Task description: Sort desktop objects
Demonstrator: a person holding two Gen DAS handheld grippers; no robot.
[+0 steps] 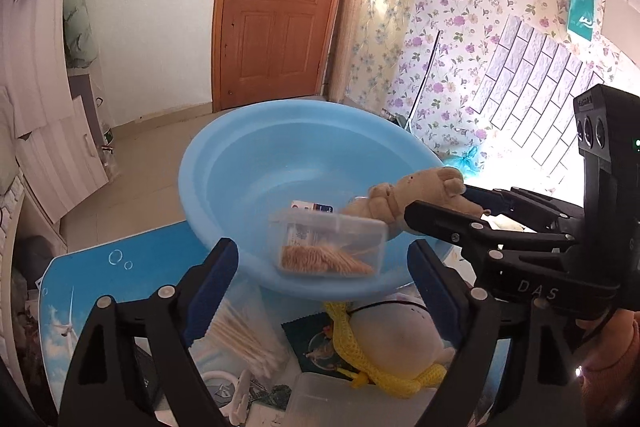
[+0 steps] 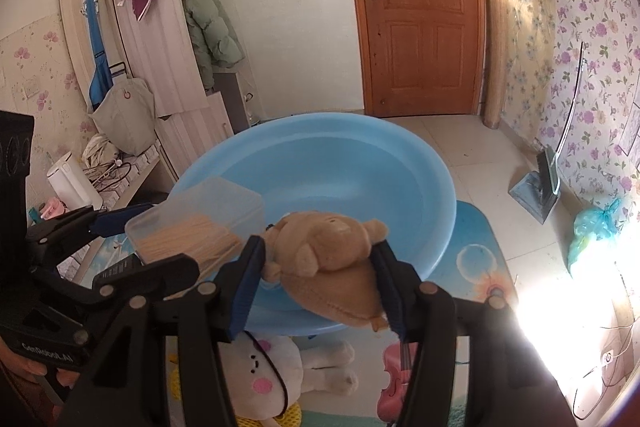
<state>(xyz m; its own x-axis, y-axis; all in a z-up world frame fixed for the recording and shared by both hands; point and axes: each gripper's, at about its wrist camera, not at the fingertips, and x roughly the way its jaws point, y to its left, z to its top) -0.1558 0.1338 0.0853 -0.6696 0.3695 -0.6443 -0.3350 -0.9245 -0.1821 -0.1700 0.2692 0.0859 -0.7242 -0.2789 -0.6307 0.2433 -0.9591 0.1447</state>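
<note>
Holding plush bear (image 2: 332, 259) clamped in my right gripper (image 2: 316, 287) over basin (image 2: 400, 155); left gripper (image 1: 320, 279) apart, toothpick box (image 1: 332, 247) seemingly released, may tip, spilling.

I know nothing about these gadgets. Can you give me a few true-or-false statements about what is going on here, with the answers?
1. The right tool grips a brown plush toy over the blue basin. True.
2. The left tool clamps the clear box. False: its jaws stand wide and neither pad touches the box.
3. The clear box holds thin wooden sticks. True.
4. The white plush toy lies inside the basin. False: it lies outside, on the near side of the basin.
5. The wooden door stands open. False: it is closed.
</note>
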